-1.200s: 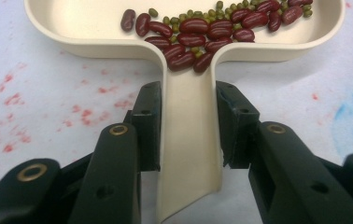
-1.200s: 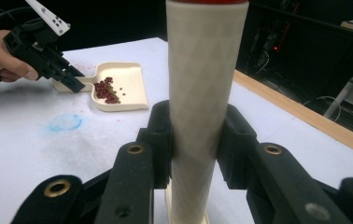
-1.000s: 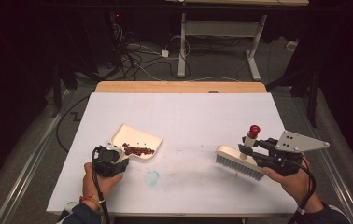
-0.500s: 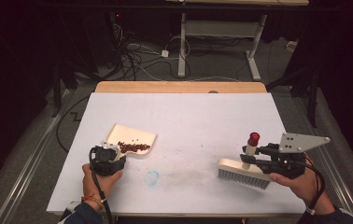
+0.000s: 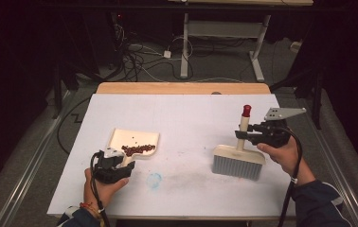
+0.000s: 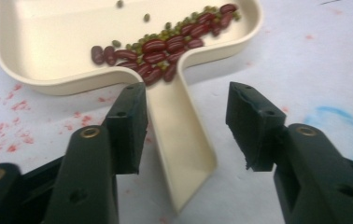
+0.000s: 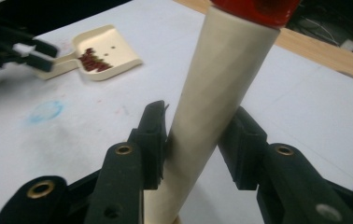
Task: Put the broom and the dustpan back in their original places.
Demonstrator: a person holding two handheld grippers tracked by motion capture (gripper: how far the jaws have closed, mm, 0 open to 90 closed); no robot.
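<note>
Your dustpan [image 5: 134,143] lies flat on the white table [image 5: 186,118] at your left, its open mouth pointing away from you and its handle [image 6: 179,140] running back toward your left gripper [image 5: 112,165], so its long axis runs near to far. Red and green beans [image 6: 165,42] sit heaped at the back of the pan, where the handle joins. Your left gripper's jaws have just been opening: they stand spread on either side of the handle, the left one just beside it and the right one well clear. Your brush [image 5: 239,158] rests bristles down on the table at your right, its pale handle [image 7: 216,93] rising close to upright and tilted slightly, the red cap [image 5: 246,110] on top. Your right gripper [image 5: 250,135] comes in level from the right; its jaws have just been opening and bracket the brush handle, the left one touching it, while contact at the right one cannot be told.
</note>
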